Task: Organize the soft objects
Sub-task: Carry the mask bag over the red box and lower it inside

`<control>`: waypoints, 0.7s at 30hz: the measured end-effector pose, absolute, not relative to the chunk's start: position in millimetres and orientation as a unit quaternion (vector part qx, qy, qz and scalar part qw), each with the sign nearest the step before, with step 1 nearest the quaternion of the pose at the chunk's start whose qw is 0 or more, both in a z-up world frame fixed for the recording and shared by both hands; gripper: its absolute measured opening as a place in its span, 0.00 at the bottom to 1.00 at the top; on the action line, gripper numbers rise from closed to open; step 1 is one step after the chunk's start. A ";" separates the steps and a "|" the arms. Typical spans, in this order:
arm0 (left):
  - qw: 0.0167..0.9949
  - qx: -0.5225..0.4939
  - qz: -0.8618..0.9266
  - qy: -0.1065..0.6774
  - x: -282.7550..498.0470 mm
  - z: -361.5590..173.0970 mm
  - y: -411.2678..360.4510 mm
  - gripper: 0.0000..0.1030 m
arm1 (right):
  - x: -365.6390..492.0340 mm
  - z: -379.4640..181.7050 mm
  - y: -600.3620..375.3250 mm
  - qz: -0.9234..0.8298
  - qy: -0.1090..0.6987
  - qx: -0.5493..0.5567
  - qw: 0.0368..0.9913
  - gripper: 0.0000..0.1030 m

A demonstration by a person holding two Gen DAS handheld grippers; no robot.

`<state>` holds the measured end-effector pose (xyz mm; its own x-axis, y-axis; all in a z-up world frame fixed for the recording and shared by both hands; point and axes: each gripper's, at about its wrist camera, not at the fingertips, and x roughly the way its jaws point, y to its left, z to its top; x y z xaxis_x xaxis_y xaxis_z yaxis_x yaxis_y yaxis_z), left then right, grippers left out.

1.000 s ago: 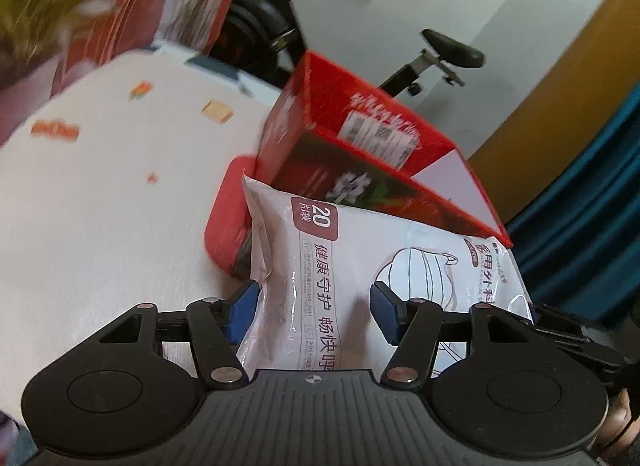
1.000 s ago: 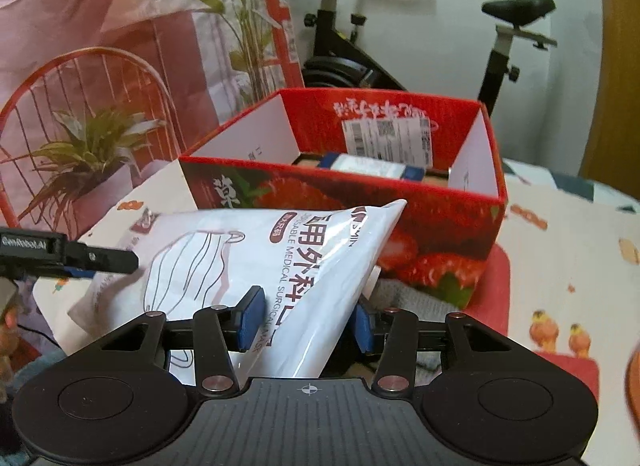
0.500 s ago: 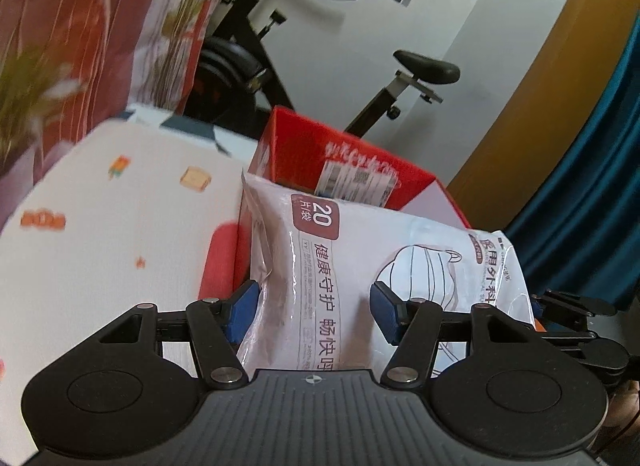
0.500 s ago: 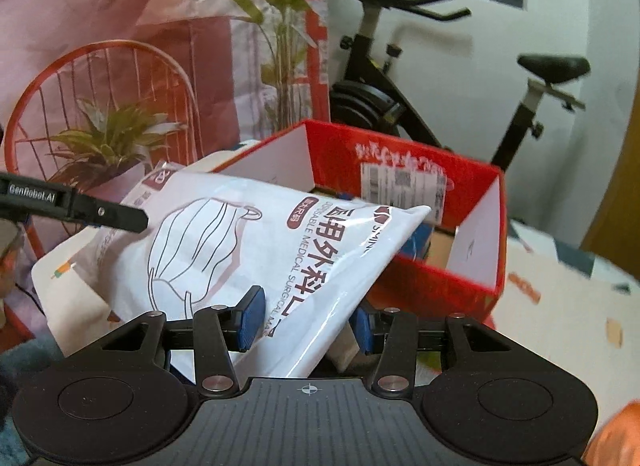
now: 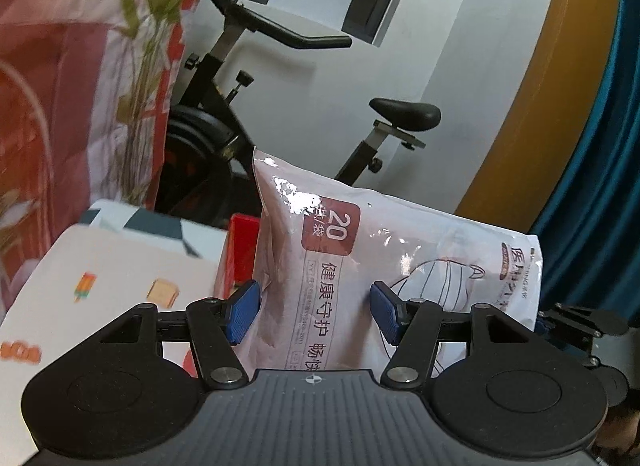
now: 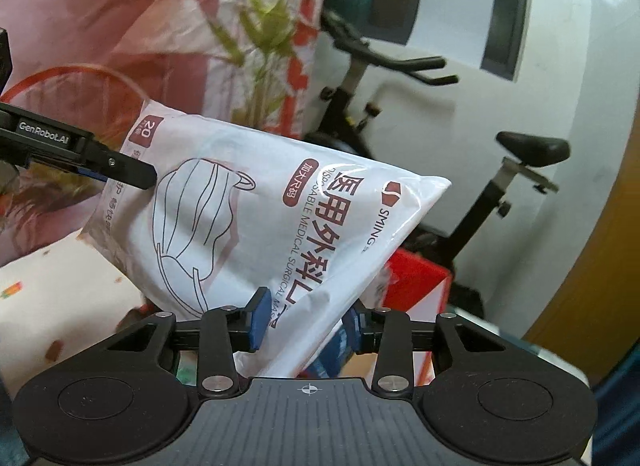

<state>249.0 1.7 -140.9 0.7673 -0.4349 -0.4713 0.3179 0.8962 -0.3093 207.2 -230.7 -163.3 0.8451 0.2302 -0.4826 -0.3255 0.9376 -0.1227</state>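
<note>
A white plastic pack of surgical masks (image 5: 340, 266) with brown print is held up in the air between both grippers. My left gripper (image 5: 316, 312) is shut on one end of the pack. My right gripper (image 6: 306, 324) is shut on the other end, where the pack (image 6: 280, 217) spreads up and to the left. The left gripper's fingers (image 6: 120, 167) show at the left of the right wrist view, clamped on the pack's far edge. The red cardboard box (image 6: 416, 278) lies below and behind the pack, mostly hidden; a corner of it also shows in the left wrist view (image 5: 240, 250).
A white table cloth with small prints (image 5: 100, 278) covers the table at the left. A black exercise bike (image 5: 280, 77) stands behind the table. A red and white plant-print hanging (image 6: 140, 25) is at the left, a blue curtain (image 5: 600, 185) at the right.
Both grippers have risen with the mask pack. The red box has dropped from the middle of both views to the bottom and is now mostly hidden behind the pack.
</note>
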 end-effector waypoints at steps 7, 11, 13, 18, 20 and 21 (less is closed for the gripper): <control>0.929 -0.092 -0.201 0.297 290.4 -151.8 -26.2 0.62 | 243.1 -169.4 -255.5 0.114 0.238 -0.091 0.960 0.33; 0.918 -0.079 -0.200 0.334 307.9 -171.2 -35.1 0.62 | 262.3 -187.5 -269.3 0.111 0.268 -0.071 0.954 0.33; 0.912 -0.078 -0.199 0.349 313.6 -179.8 -36.3 0.62 | 267.6 -197.5 -273.3 0.112 0.283 -0.062 0.951 0.33; 0.905 -0.058 -0.196 0.373 319.7 -193.8 -37.8 0.61 | 273.5 -215.7 -279.0 0.119 0.306 -0.040 0.944 0.32; 0.904 -0.055 -0.197 0.377 322.2 -194.2 -38.4 0.61 | 275.3 -216.9 -278.7 0.126 0.309 -0.030 0.942 0.25; 0.903 -0.053 -0.198 0.377 322.1 -194.5 -38.1 0.61 | 276.8 -217.2 -276.9 0.130 0.313 -0.027 0.940 0.24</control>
<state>322.1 -38.1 -194.5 0.6373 -0.3971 -0.6604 0.3166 0.9162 -0.2455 276.8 -276.9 -217.2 0.7705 0.2278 -0.5954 -0.2613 0.9648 0.0309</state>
